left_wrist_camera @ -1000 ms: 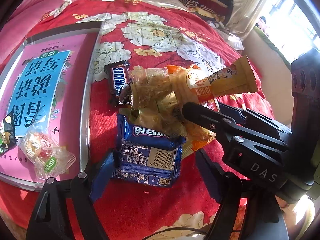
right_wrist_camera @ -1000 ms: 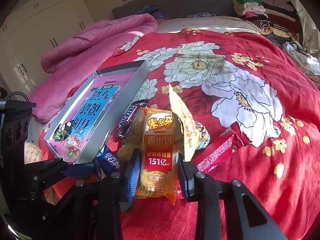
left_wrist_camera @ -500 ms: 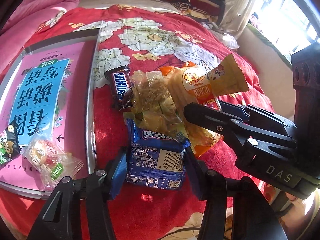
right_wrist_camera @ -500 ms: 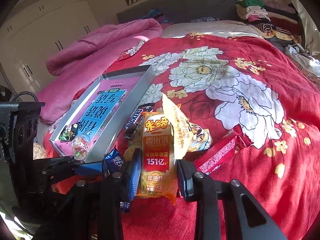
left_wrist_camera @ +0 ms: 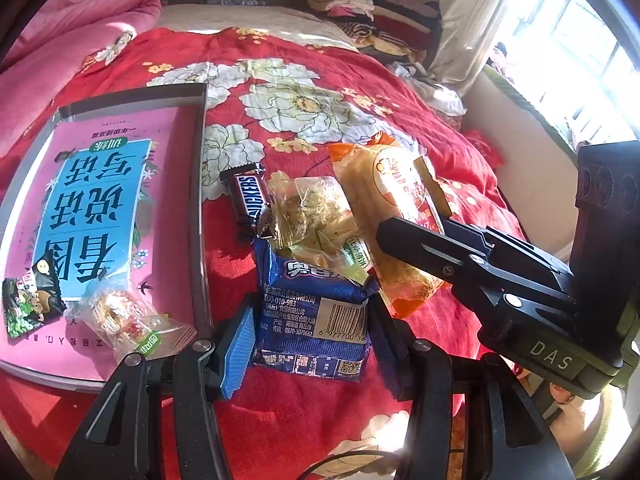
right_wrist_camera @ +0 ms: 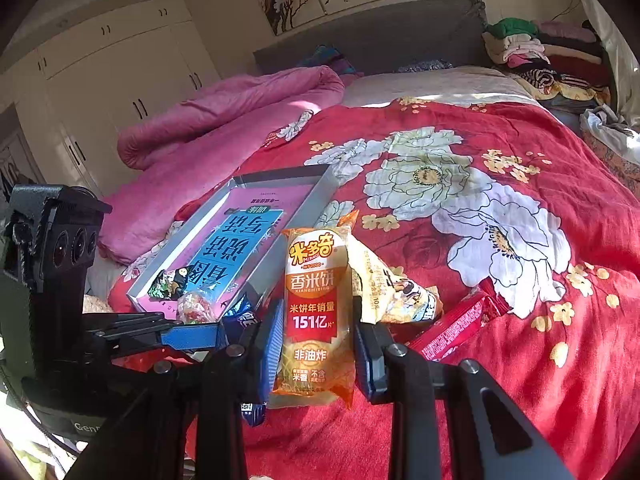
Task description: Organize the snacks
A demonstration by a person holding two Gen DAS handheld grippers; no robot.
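Between the fingers of your left gripper (left_wrist_camera: pixel 312 336) sat the blue biscuit packet (left_wrist_camera: pixel 314 312), barcode up, both pads touching its sides, so that gripper was closed on it while the packet lay on the red floral bedspread (left_wrist_camera: pixel 304 80). Your right gripper (right_wrist_camera: pixel 314 344) likewise had its pads pressed on the rice cracker pack (right_wrist_camera: pixel 314 312), which stood between them, its upper half rising beyond the fingertips.

Just beyond your left fingertips the clear bag of yellow snack (left_wrist_camera: pixel 316 212) overlapped the blue packet's far edge. If you lifted from here, I judged that bag could be dragged along or flipped, and it might nudge the Snickers bar (left_wrist_camera: pixel 250 196) touching its left side. The slick film of both held packs might also slip if the grip was light.

To the left of your left fingers lay the tray (left_wrist_camera: pixel 200 184) holding a pink book, with two snacks on it already: one clear candy bag (left_wrist_camera: pixel 124 320) and one dark green packet (left_wrist_camera: pixel 30 300). To the right of your right fingers lay one yellow pouch (right_wrist_camera: pixel 400 296) and one red wrapper (right_wrist_camera: pixel 456 328). Counting loose snacks outside the tray gave six, though something may have been hidden under the pile.
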